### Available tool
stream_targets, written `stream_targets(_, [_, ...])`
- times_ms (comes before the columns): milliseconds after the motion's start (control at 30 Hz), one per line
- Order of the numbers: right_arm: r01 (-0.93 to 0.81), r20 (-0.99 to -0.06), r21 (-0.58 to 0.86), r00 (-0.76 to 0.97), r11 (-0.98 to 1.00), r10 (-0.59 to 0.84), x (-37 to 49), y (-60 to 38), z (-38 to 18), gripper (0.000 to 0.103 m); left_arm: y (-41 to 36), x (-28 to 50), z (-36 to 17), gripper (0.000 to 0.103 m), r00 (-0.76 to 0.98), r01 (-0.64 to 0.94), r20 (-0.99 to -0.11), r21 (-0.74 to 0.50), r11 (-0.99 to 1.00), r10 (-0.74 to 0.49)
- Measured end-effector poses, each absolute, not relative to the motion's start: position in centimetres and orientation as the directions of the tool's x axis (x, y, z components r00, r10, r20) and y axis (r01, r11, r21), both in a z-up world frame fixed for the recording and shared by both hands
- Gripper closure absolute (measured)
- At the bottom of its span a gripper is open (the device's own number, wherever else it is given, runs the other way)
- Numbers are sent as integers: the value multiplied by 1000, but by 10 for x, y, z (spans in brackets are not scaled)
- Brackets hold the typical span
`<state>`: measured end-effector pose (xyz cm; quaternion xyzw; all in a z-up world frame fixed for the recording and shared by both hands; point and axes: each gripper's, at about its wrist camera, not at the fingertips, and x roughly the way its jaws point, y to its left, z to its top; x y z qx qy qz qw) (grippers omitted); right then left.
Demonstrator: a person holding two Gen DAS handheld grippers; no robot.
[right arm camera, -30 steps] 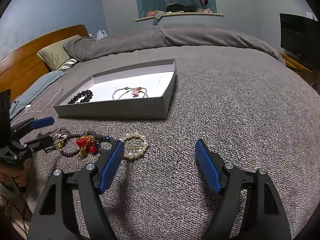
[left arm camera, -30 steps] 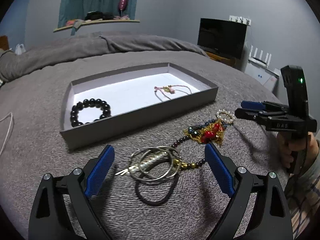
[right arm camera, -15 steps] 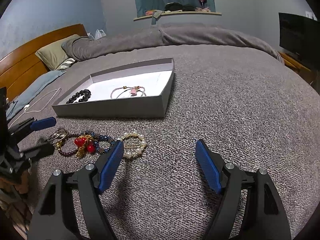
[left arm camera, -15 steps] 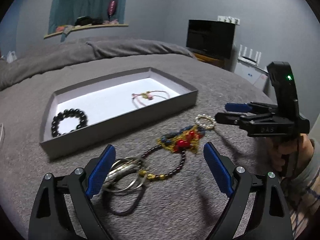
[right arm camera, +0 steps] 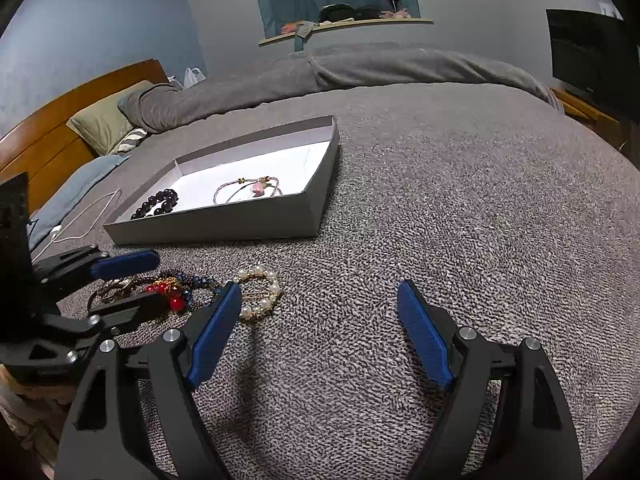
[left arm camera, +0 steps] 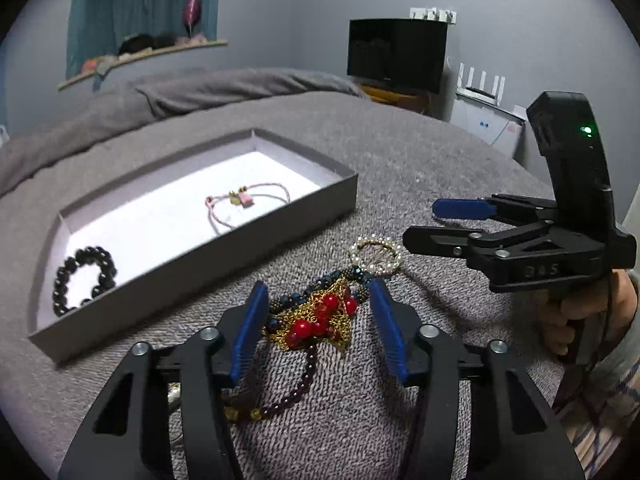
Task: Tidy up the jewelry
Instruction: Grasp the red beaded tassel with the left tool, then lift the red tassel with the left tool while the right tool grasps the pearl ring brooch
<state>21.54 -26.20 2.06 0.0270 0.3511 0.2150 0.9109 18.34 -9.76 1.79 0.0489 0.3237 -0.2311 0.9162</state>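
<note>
The left gripper (left arm camera: pixel 318 322) has just been closing its jaws around the red and gold bracelet (left arm camera: pixel 318 320), but the pads do not seem to press it. The right gripper (right arm camera: pixel 320 336) stands wide apart over bare blanket (right arm camera: pixel 460 200). A pearl bracelet (right arm camera: pixel 258 294) lies beside. Farther, the grey tray (right arm camera: pixel 224 226) holds a black bead bracelet (right arm camera: pixel 156 204) and a pink cord bracelet (right arm camera: pixel 248 190).
</note>
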Motion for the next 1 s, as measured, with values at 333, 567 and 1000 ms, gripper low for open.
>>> stream_targets(333, [-384, -637, 176, 658, 907, 402, 215, -256, 20, 23, -98, 184, 12, 77, 643, 486, -648, -67, 871, -409])
stream_targets(567, [-400, -637, 148, 661, 904, 397, 213, -250, 21, 23, -86, 171, 20, 83, 671, 485, -615, -57, 872, -413])
stream_targets(1000, [-453, -651, 106, 641, 885, 406, 208, -234, 19, 37, -60, 159, 22, 84, 646, 494, -630, -85, 865, -431])
